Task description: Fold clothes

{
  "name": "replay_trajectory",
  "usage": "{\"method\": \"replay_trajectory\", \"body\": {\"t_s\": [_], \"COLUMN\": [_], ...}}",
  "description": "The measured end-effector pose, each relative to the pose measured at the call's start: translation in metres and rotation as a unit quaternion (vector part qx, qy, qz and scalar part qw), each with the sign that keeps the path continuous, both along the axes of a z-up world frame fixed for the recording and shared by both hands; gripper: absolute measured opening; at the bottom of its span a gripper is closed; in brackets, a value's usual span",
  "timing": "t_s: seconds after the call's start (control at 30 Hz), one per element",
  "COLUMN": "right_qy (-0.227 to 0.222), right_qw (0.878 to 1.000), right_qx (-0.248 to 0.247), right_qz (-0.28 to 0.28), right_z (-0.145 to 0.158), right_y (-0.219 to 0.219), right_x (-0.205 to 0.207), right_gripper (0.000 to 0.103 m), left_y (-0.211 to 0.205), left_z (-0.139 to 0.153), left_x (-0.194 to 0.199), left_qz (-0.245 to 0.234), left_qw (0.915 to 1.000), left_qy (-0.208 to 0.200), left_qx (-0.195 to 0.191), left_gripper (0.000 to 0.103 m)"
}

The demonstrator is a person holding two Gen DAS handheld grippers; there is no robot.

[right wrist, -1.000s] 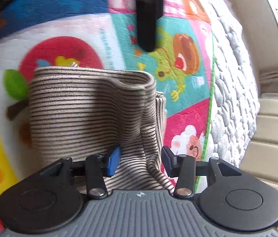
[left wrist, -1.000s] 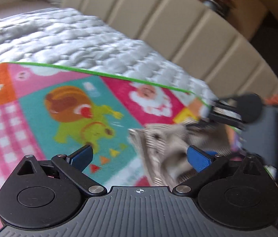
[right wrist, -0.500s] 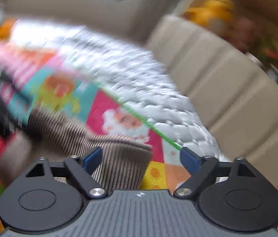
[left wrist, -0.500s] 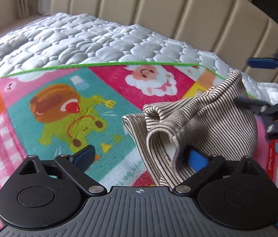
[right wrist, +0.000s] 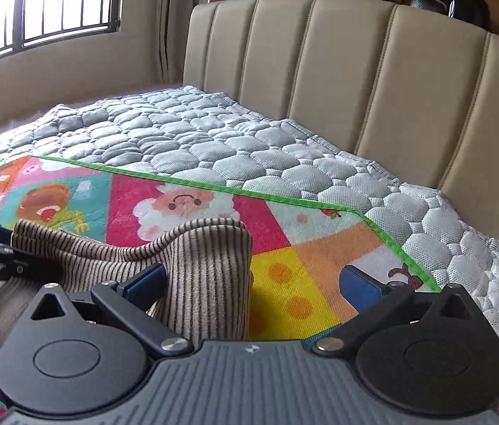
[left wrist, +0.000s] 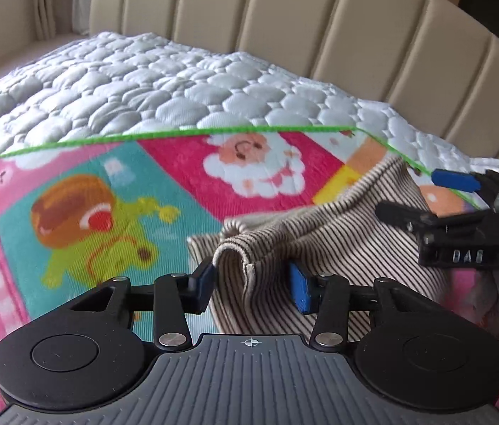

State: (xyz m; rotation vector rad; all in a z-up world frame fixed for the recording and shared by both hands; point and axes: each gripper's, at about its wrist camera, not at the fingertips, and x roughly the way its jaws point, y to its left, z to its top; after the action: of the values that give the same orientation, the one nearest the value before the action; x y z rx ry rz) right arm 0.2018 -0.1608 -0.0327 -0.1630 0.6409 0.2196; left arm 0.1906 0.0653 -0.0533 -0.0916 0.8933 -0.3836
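Note:
A beige garment with thin dark stripes (left wrist: pixel 338 233) lies bunched on a colourful cartoon play mat (left wrist: pixel 107 194) on the bed. My left gripper (left wrist: pixel 253 283) has its jaws partly closed around a raised fold of the garment's near edge. My right gripper (right wrist: pixel 253 285) is open wide, with the garment's far fold (right wrist: pixel 207 269) against its left finger and bare mat under the right one. The right gripper also shows in the left wrist view (left wrist: pixel 458 212), over the garment's right side.
A quilted grey mattress cover (right wrist: pixel 214 141) lies beyond the mat's green edge. A padded beige headboard (right wrist: pixel 355 71) rises behind it. A window with bars (right wrist: pixel 37 10) is at the left, and plush toys and a plant sit above the headboard.
My right gripper has opened, let go of the garment and swung round to face the headboard. My left gripper has narrowed its jaws onto the garment's fold.

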Motion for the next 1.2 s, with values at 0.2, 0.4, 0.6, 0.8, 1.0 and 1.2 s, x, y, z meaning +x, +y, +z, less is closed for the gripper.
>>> {"method": "replay_trajectory", "body": {"t_s": [0.2,0.4,0.6,0.8,1.0,1.2], "right_qy": [0.076,0.055,0.006,0.025,0.045,0.1], "right_qw": [0.992,0.987,0.994,0.994,0.992,0.995], "right_qx": [0.089,0.136,0.043,-0.046,-0.083,0.014], "right_qz": [-0.038,-0.073,-0.104,-0.092,-0.083,0.027], "right_z": [-0.013,0.01,0.015,-0.002,-0.01,0.046], "right_y": [-0.024,-0.037,-0.022,0.007,0.019,0.0], "right_x": [0.019,0.014,0.002,-0.002,-0.003,-0.015], "right_gripper": [0.103,0.103,0.103,0.103,0.103,0.103], "left_y": [-0.008,0.006,0.001,0.001,0.001,0.002], "left_z": [-0.013,-0.018,-0.017,-0.018,-0.02,-0.019], "left_x": [0.035,0.045,0.043,0.043,0.044,0.044], "left_qz": [0.007,0.016,0.016,0.018,0.019,0.023], "left_qw": [0.9998,0.9996,0.9998,0.9997,0.9997,0.9995], "left_qy": [-0.016,0.0,-0.012,-0.014,-0.014,-0.02], "left_qx": [0.009,-0.023,-0.003,0.001,0.003,0.012], "left_gripper": [0.068,0.075,0.079,0.083,0.086,0.088]}}
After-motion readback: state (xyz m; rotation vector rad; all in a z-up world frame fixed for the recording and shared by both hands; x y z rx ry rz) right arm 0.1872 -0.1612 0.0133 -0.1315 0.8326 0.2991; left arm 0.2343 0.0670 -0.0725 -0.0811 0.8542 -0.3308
